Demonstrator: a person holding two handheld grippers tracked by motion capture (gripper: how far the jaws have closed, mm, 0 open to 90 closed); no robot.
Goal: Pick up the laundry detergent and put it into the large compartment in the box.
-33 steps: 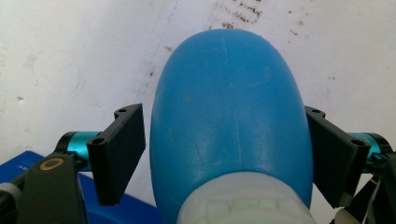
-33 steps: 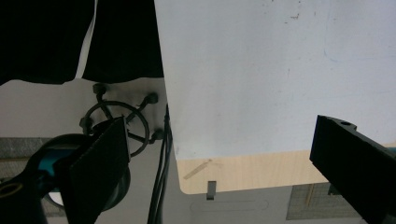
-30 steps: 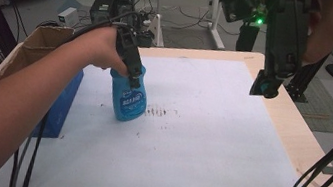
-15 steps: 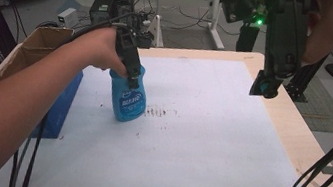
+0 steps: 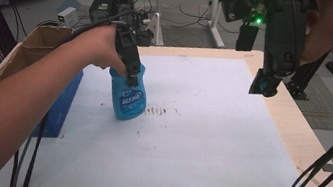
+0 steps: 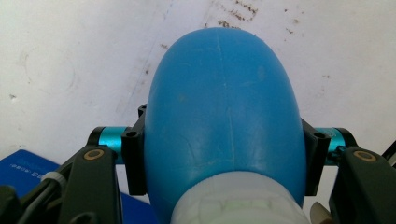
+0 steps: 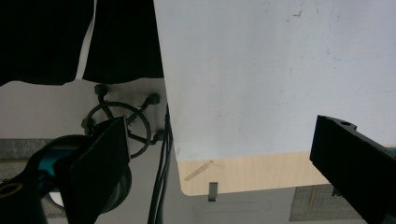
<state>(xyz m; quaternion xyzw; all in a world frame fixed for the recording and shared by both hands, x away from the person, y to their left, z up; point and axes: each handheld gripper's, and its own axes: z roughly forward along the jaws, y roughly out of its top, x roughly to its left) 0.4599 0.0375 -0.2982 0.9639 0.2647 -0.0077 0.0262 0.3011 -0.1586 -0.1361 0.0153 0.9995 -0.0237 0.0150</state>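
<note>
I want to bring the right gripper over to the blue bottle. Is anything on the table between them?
Nothing visible. The right gripper hangs open above the table's far right edge, and only bare white tabletop with a few dark smudges lies between it and the blue bottle, which the left gripper clamps.

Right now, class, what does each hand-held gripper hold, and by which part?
The left hand-held gripper clamps the blue bottle across its upper body, below the white neck. The right hand-held gripper holds nothing, its jaws apart.

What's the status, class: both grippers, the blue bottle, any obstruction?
Left gripper shut on blue bottle, upright on table. Right gripper open, raised at far edge. Blue box beside bottle.
</note>
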